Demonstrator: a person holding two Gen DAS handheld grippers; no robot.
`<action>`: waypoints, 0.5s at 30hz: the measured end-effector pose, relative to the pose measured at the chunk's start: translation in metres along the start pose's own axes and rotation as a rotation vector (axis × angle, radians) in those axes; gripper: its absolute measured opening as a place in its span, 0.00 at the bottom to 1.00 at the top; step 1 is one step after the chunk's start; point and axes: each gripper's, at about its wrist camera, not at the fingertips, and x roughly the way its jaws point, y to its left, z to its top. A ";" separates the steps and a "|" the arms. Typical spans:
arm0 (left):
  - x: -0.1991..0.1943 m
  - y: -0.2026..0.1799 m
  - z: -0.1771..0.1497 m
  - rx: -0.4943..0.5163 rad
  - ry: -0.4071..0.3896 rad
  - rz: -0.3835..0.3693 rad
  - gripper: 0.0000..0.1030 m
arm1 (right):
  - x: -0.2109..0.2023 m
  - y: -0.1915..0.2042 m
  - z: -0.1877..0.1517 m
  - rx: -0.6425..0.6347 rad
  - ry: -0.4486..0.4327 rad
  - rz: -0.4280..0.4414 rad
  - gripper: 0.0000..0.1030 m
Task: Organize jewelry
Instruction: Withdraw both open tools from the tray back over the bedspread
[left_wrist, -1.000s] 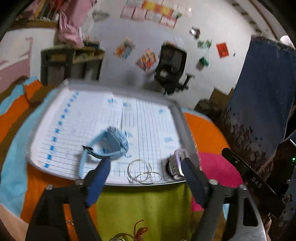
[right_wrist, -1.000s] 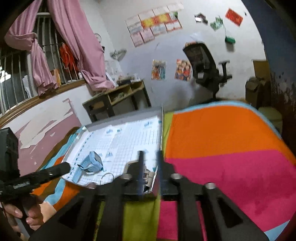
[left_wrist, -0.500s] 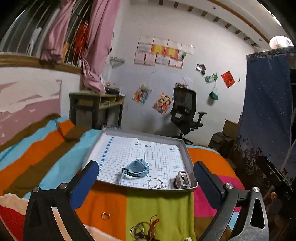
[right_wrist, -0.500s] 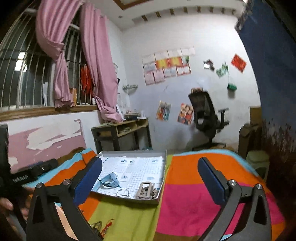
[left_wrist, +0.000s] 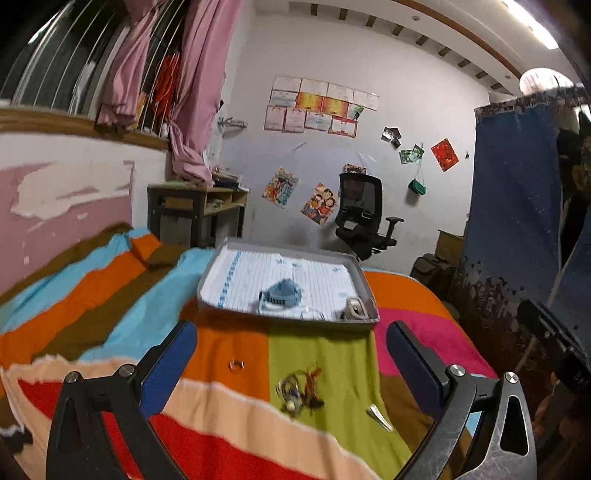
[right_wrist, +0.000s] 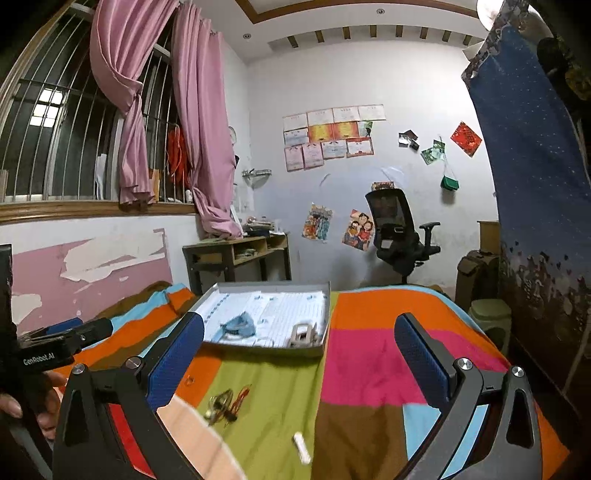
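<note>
Blanket: bold blocks of orange, sky blue, brown, lime green, magenta, red, peach.
Tray: grey rim; liner white with fine grid, blue marks along 9 o'clock edge.
Watch in tray: light blue strap.
Metal watch at tray's 5 o'clock corner: silver.
Trinket tangle on green block: gold with red-orange thread.
Left gripper and right gripper: black frames, blue textured pads.
Curtain: pink.
</note>
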 end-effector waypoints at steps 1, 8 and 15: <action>-0.005 0.002 -0.003 -0.006 0.009 -0.001 1.00 | -0.006 0.002 -0.002 0.002 0.009 -0.004 0.99; -0.033 0.014 -0.030 0.025 0.075 0.044 1.00 | -0.027 0.009 -0.025 0.020 0.098 -0.002 0.99; -0.035 0.027 -0.050 0.003 0.168 0.058 1.00 | -0.012 0.013 -0.051 0.014 0.257 0.003 0.99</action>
